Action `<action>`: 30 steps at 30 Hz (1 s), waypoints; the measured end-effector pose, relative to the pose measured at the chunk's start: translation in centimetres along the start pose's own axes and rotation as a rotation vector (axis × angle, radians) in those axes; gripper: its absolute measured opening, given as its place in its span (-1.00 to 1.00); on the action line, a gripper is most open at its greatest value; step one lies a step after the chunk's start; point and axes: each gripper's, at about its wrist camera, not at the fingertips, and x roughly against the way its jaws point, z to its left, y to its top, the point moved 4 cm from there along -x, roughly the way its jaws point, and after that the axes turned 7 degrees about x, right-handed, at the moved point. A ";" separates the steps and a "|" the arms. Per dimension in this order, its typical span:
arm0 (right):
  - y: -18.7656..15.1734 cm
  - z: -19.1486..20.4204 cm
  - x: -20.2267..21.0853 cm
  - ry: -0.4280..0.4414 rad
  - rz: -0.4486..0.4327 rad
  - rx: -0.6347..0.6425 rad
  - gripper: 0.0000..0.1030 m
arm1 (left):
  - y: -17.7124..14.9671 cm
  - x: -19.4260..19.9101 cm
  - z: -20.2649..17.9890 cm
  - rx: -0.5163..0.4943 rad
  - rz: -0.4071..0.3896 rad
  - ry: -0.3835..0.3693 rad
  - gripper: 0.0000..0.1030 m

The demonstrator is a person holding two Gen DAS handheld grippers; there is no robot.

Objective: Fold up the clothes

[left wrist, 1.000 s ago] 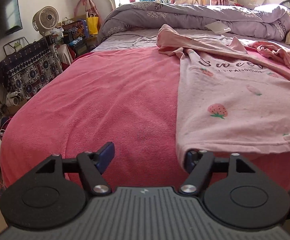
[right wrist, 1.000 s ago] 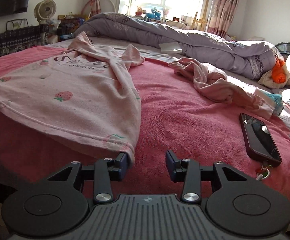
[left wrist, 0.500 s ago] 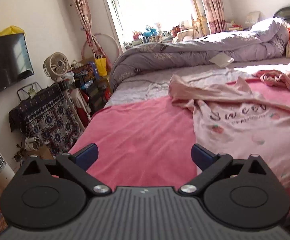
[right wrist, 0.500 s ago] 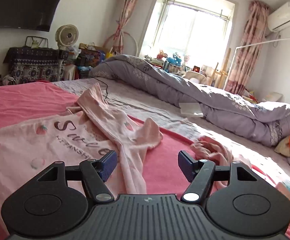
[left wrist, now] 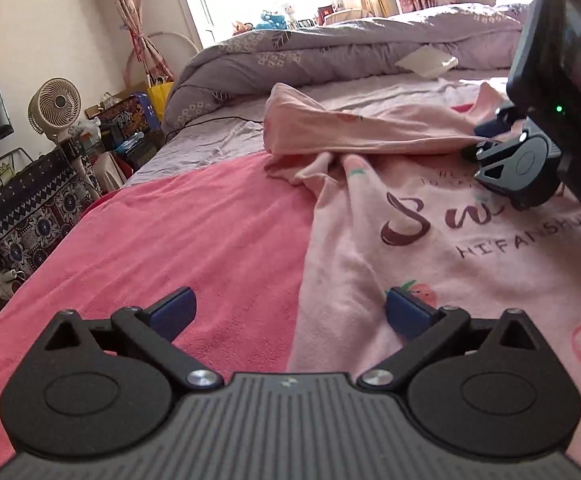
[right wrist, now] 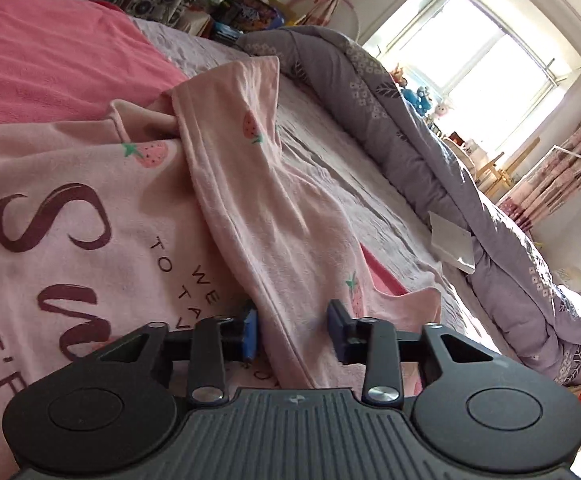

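A pale pink shirt [left wrist: 442,240] with strawberry prints and dark "Sweet" lettering lies spread on the pink blanket [left wrist: 178,220]. Its sleeve [left wrist: 350,128] is folded across the top of the chest. My left gripper [left wrist: 288,314] is open and empty, low over the shirt's left edge. My right gripper [right wrist: 292,334] is open, with its jaws on either side of the folded sleeve [right wrist: 290,216] near the collar, fabric between them. The right gripper also shows in the left wrist view [left wrist: 486,136], at the far right on the sleeve.
A rolled lilac duvet [left wrist: 330,44] runs along the far side of the bed, with a white paper [left wrist: 426,62] on it. A fan [left wrist: 54,106] and a patterned rack [left wrist: 22,208] stand left of the bed. A window [right wrist: 486,40] is behind.
Both grippers left the shirt's bottom hem, lifted and moved forward up the shirt. The left now sits at its left edge; the right has come down tilted over the folded sleeve.
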 end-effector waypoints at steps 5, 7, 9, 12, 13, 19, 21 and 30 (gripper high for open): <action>-2.5 -7.7 0.5 -0.147 0.001 -0.197 -0.83 | -0.1 -0.1 1.1 0.058 0.019 -0.029 1.00; -4.8 -12.2 1.2 -0.221 0.016 -0.302 -0.83 | -0.3 0.2 0.9 0.047 0.012 -0.019 1.00; -8.3 -16.7 1.8 -0.293 0.064 -0.428 -0.82 | -0.4 0.3 0.7 0.035 0.007 -0.008 1.00; -15.6 -21.5 1.9 -0.270 0.199 -0.661 -0.55 | -0.4 0.4 0.7 0.031 0.004 -0.005 1.00; -17.9 -22.1 1.6 -0.225 0.251 -0.724 -0.30 | -0.4 0.4 0.7 0.031 0.005 -0.006 1.00; -24.2 -20.7 2.8 -0.047 0.325 -0.861 0.42 | -0.4 0.5 0.7 0.031 0.006 -0.006 1.00; -23.2 -20.3 4.1 -0.032 0.283 -0.818 0.46 | -0.3 0.6 0.7 0.031 0.006 -0.007 1.00; -17.8 -18.0 12.2 0.131 0.116 -0.635 0.65 | -0.2 0.5 0.9 0.043 0.010 -0.016 1.00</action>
